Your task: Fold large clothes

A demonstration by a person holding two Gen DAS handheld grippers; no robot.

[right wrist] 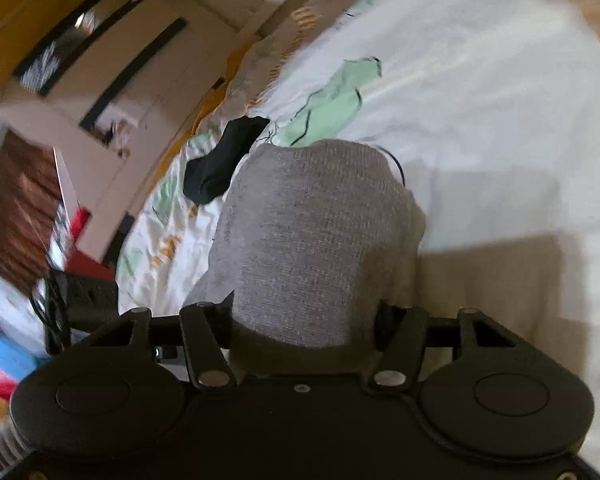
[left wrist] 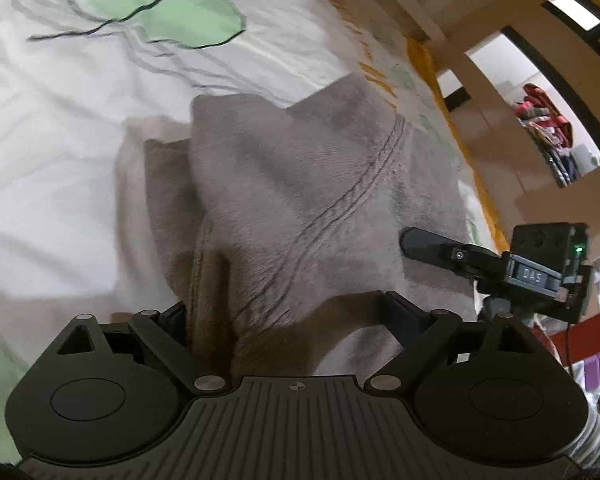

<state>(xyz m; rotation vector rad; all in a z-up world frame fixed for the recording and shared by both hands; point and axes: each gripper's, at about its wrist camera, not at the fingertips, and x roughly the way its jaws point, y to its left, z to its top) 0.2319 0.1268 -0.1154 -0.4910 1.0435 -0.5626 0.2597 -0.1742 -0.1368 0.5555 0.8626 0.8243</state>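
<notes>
A grey fleece garment [left wrist: 300, 184] lies bunched on a white bed sheet [left wrist: 60, 152] with green and grey prints. In the left wrist view its near fold drapes between the two black fingers of my left gripper [left wrist: 288, 312], which stand wide apart around it. My right gripper [left wrist: 416, 242] shows at the right of that view, lying on the garment's edge. In the right wrist view the grey garment [right wrist: 316, 240] rises as a hump between the fingers of my right gripper [right wrist: 304, 320], which holds its near edge.
A black sock [right wrist: 220, 160] lies on the sheet beyond the garment, near the bed's left edge. Wooden furniture [right wrist: 112, 80] and shelves [left wrist: 500, 80] stand past the bed. Boxes and coloured clutter [right wrist: 4, 360] sit on the floor at the left.
</notes>
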